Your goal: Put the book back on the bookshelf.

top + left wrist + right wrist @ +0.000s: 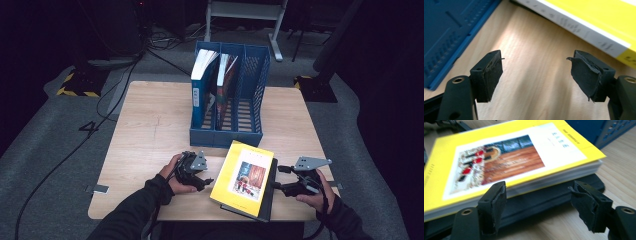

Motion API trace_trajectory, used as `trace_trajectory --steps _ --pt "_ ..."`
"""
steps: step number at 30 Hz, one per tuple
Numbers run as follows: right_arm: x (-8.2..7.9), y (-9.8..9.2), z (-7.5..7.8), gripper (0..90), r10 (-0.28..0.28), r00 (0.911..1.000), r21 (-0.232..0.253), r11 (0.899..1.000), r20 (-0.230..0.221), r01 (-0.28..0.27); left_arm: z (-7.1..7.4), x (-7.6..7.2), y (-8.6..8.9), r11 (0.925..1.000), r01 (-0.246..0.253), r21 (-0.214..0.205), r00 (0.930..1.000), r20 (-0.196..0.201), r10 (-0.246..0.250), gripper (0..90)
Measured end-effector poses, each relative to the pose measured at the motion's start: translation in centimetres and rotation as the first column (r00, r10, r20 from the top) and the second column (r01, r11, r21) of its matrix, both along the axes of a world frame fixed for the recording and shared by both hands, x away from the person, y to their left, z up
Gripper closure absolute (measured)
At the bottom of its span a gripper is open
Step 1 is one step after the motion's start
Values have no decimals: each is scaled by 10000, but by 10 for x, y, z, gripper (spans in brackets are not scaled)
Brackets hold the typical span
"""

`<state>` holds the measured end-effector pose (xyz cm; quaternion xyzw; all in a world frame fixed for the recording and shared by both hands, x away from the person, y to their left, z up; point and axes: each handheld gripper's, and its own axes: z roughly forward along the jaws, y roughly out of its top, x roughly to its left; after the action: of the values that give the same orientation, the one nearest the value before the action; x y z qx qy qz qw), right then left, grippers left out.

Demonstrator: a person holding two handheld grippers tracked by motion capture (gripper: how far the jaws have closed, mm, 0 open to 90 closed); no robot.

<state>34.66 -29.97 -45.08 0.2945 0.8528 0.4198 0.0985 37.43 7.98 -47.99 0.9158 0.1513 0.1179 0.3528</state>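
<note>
Yellow book point(243, 177) lies flat on a dark folder point(267, 197) at the table's point(150, 130) near edge, just in front of the blue file rack point(252, 100). I hold my right gripper point(276, 177) wide open, empty, at its right edge; my left gripper point(209, 181), open and empty, sits just left.

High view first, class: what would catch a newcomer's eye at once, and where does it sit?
The yellow book stands out, lying flat on a dark book at the table's near edge. Behind it, at mid-table, stands a blue file rack with two books upright in its left and middle slots. The left claw and right claw flank the yellow book, both open and empty.
</note>
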Motion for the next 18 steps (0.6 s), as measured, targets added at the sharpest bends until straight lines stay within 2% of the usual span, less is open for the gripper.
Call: trace_trajectory --steps 2,5,9,11,14,18 --pt "-1 2 1 284 4 10000 47 10000 -87 -4 0 -1 -1 10000 94 -26 9999 -43 -94 254" --pt "-1 8 -1 268 -12 9996 -140 9999 -295 8 -1 -2 -2 9999 151 -14 9998 -88 -151 253" --pt "1 13 -4 260 -23 9982 -315 9995 -596 4 0 -1 1 9997 -7 -243 9999 -139 3 253" --pt "2 15 -4 247 -7 9972 -378 9993 -753 -22 1 2 3 9987 -182 -485 9996 -230 171 253" --pt "5 15 -5 229 -81 9951 -382 9993 -987 43 3 2 3 9973 -128 -720 9996 -262 109 253" --pt "7 15 -5 215 -190 9915 -374 9992 -1288 143 5 1 0 9970 -94 -765 9998 -205 79 267"
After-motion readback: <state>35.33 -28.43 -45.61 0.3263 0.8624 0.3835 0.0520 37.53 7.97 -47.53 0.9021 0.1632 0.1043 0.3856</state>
